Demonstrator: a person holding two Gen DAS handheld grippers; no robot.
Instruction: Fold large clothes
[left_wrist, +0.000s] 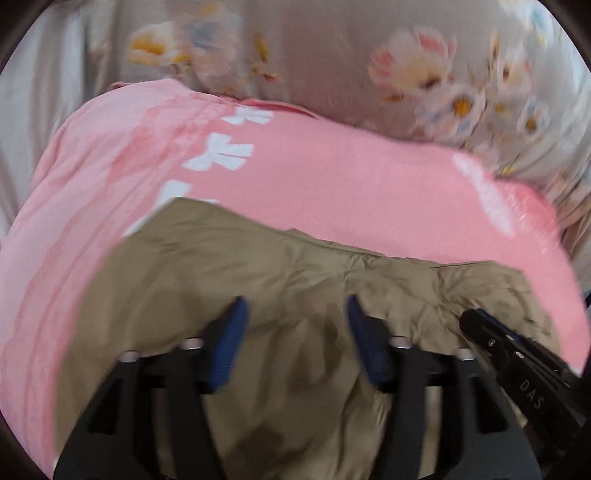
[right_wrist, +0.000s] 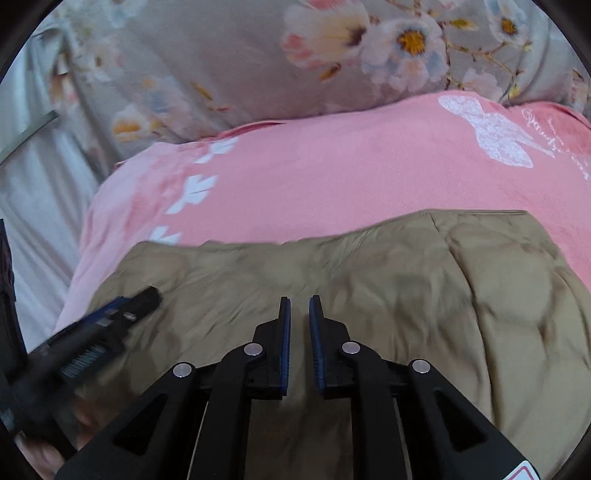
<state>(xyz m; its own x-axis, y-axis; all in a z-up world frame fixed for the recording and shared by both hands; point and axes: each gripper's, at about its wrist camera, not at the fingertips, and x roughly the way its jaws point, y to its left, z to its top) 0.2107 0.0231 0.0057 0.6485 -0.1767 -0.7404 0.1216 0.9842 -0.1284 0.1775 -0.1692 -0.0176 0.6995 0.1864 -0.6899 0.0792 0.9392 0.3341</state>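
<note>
Biggest first: one grey floral sheet (right_wrist: 207, 55) fills the 10–2 o'clock band of both views, prob the bed itself. On it lies one pink blanket (right_wrist: 332, 177) w/ white prints, spread flat, likely as a work surface so the garment gets an even base.

On the blanket sits the task's thing: one khaki garment (right_wrist: 406, 295), puffy/quilted by the look, covering the 3–9 o'clock lower half of both views. Its far edge runs roughly straight across, so I'd judge it's at least partly folded, though layers can't be counted from here.

Two grippers, one per hand. Left gripper (left_wrist: 295, 314) sits at 6 o'clock in its own cam, jaws spread wide w/ only cloth seen beyond them, nothing pinched; it hovers over or presses the fabric, can't tell which. Seen from the right cam it pokes in from 8 o'clock.

Right gripper (right_wrist: 300, 306) at 6 o'clock, jaws narrow w/ a thin gap, nothing visibly between them. Both point at the garment's mid area, prob to smooth it or take a fresh grip
</note>
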